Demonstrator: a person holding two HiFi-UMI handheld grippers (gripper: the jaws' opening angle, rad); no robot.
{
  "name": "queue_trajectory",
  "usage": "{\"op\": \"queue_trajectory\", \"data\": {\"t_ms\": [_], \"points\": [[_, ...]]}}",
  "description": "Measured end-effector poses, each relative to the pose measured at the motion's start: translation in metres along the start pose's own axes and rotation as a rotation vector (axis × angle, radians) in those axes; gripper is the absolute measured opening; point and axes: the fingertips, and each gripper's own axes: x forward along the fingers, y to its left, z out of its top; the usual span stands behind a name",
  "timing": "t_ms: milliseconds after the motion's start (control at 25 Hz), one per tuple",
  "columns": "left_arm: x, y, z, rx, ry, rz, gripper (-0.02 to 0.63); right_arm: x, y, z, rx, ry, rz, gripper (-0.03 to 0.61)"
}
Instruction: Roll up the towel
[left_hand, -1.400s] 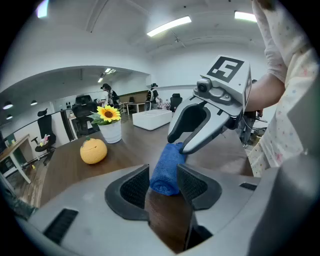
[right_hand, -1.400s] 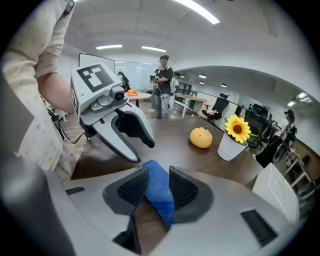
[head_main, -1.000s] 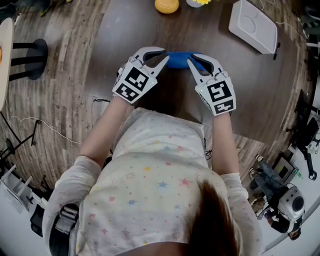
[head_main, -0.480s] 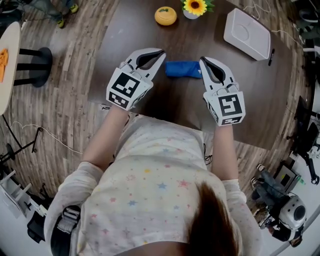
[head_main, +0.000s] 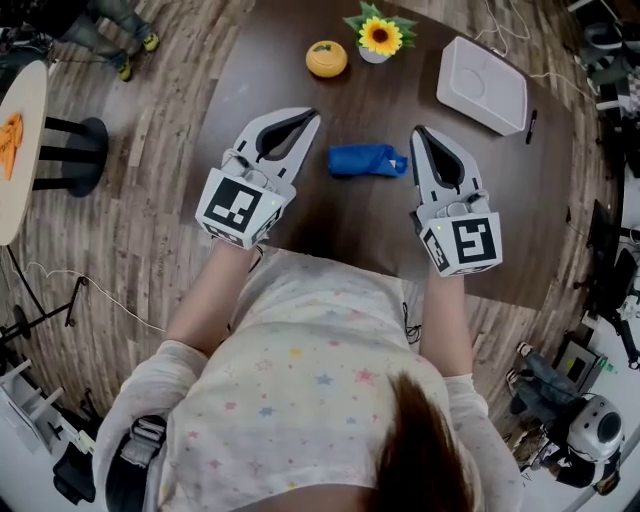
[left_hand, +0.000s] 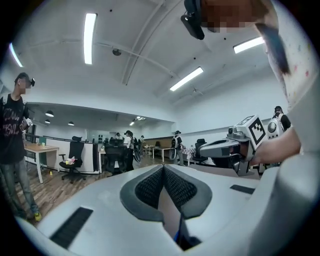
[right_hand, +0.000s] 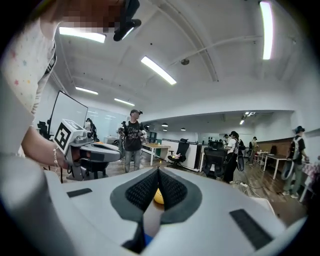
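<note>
One rolled towel (head_main: 366, 160) lies between two grippers: left gripper (head_main: 309, 117) at nine o'clock, right gripper (head_main: 418, 131) at three, both closed tight, empty.

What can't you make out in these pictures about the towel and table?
Head view: how tightly the towel is rolled, too small to tell.
Left gripper view: towel mostly hidden behind the left gripper, jaws shut.
Head view: part of the table's near edge, hidden by the person's body.

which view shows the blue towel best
The head view: the rolled blue towel lies whole on the dark table, with nothing covering it. Both gripper views look out across the room and catch at most a blue sliver low between their jaws.
</note>
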Motion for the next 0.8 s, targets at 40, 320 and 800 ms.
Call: {"op": "queue_trajectory", "data": {"t_ms": [40, 320, 800], "points": [[-0.003, 0.001, 0.004, 0.003, -0.012, 0.006, 0.012, -0.003, -0.001, 0.004, 0.007, -0.014, -0.008, 0.0], [-0.013, 0.006, 0.009, -0.005, -0.041, 0.034, 0.012, -0.015, -0.006, 0.016, 0.048, -0.069, -0.043, 0.0], [-0.022, 0.004, 0.005, -0.009, -0.047, 0.041, 0.012, -0.032, -0.015, 0.024, 0.11, -0.139, -0.12, 0.0]]}}
